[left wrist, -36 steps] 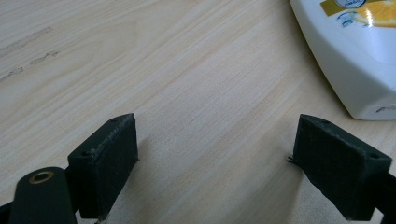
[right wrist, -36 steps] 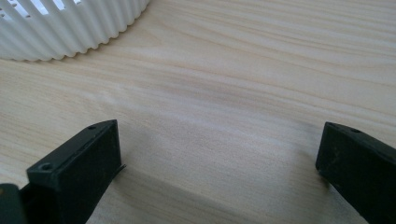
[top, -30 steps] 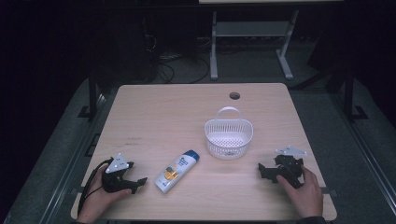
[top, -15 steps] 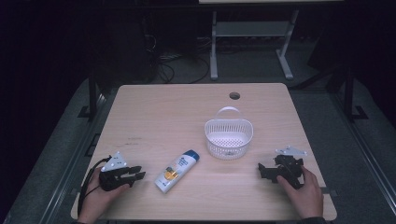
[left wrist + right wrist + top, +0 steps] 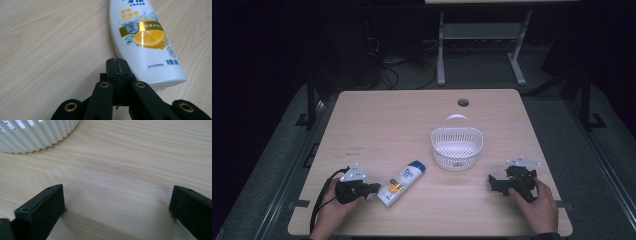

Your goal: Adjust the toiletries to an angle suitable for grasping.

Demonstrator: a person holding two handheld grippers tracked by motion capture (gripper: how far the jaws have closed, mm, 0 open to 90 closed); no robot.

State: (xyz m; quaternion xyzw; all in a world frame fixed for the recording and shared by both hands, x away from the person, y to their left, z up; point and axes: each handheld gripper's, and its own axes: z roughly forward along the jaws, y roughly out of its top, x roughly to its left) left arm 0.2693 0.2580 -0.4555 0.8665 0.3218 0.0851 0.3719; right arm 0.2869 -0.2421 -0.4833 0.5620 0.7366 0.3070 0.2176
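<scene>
A white bottle [image 5: 402, 183] with a blue cap and an orange label lies flat near the table's front, cap toward the basket. My left gripper [image 5: 373, 188] sits just left of the bottle's flat bottom end; its jaws have just been closing and now meet with nothing between them. In the left gripper view the shut tips [image 5: 117, 67] rest beside the bottle [image 5: 143, 40], close to its lower edge. My right gripper [image 5: 493, 182] stands open at the front right, held low over the wood. Its view shows its pads [image 5: 47, 205] wide apart over bare table.
A white slotted basket [image 5: 457, 146] with a handle stands mid-table, between the two grippers and a little farther back; its ribbed wall [image 5: 37, 133] fills the upper left of the right gripper view. A round cable hole [image 5: 463, 102] lies near the far edge.
The left gripper's jaws went from spread to shut, and the left hand slid a little right toward the bottle's base. The right hand and the bottle stayed put.
</scene>
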